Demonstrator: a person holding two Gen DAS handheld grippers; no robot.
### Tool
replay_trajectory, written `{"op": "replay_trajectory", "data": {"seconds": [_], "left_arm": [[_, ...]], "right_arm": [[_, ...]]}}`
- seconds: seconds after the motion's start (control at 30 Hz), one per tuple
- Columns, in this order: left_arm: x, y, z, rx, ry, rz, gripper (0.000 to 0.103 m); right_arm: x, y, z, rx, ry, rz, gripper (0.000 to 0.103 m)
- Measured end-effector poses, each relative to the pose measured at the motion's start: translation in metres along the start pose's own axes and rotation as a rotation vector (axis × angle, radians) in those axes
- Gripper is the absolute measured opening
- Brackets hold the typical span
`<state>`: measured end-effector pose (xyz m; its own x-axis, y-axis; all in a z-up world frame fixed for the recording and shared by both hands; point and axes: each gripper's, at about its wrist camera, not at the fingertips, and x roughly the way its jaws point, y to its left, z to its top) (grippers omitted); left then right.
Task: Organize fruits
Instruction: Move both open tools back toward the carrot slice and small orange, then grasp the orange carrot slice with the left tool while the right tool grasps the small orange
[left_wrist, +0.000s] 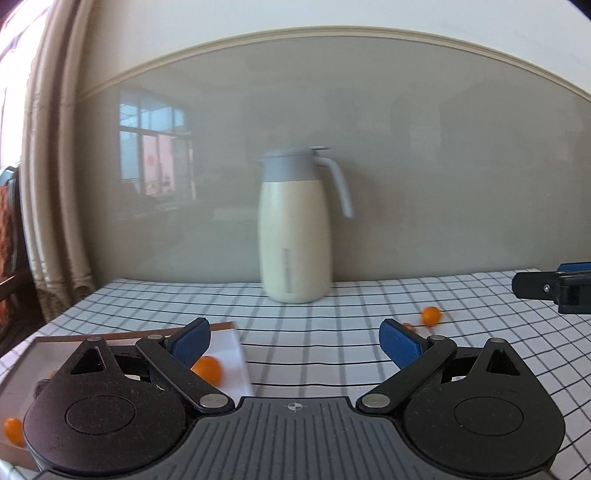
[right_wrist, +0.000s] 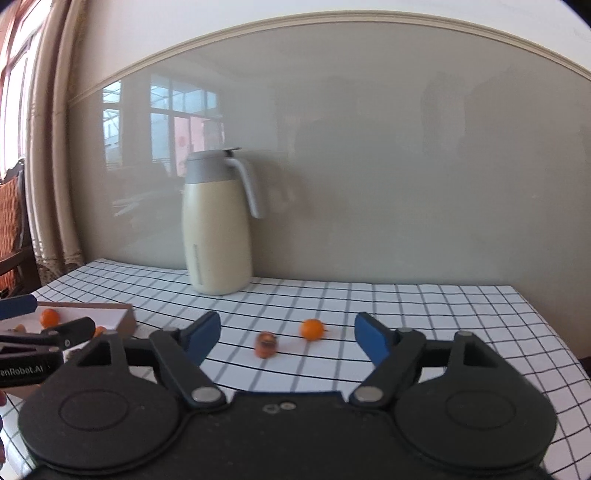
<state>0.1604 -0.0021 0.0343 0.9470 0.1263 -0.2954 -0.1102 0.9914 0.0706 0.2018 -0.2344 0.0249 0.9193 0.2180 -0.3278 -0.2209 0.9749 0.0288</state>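
Observation:
My left gripper is open with nothing between its blue pads, low over the checked tablecloth. A shallow brown-rimmed tray lies under its left finger, with one orange fruit inside and another at the far left. My right gripper is also open and empty. Just ahead of it on the cloth lie a small orange fruit and a darker reddish fruit. The same loose orange fruit shows to the right of the left gripper. The tray holds an orange fruit at its left.
A cream jug with a grey lid and handle stands at the back against the wall. The table's right edge falls away. Curtains and a chair are at the left. The right gripper's fingers reach in at the right edge.

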Motion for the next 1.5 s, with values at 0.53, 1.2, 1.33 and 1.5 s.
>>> {"op": "replay_trajectory", "data": {"seconds": [0.53, 1.2, 1.33, 1.5], "left_arm": [[0.024, -0.068, -0.008, 0.04, 0.018, -0.079, 0.098], [0.135, -0.115, -0.024, 0.047, 0.183, -0.113, 0.057], [0.155, -0.114, -0.025, 0.0, 0.219, -0.116, 0.055], [0.174, -0.114, -0.022, -0.017, 0.247, -0.135, 0.055]], "right_arm": [[0.014, -0.048, -0.011, 0.038, 0.039, -0.033, 0.05], [0.113, -0.067, -0.017, 0.026, 0.175, 0.005, 0.038], [0.133, -0.063, -0.023, 0.026, 0.207, 0.02, 0.038], [0.156, -0.057, -0.026, 0.025, 0.235, 0.038, 0.038]]}}
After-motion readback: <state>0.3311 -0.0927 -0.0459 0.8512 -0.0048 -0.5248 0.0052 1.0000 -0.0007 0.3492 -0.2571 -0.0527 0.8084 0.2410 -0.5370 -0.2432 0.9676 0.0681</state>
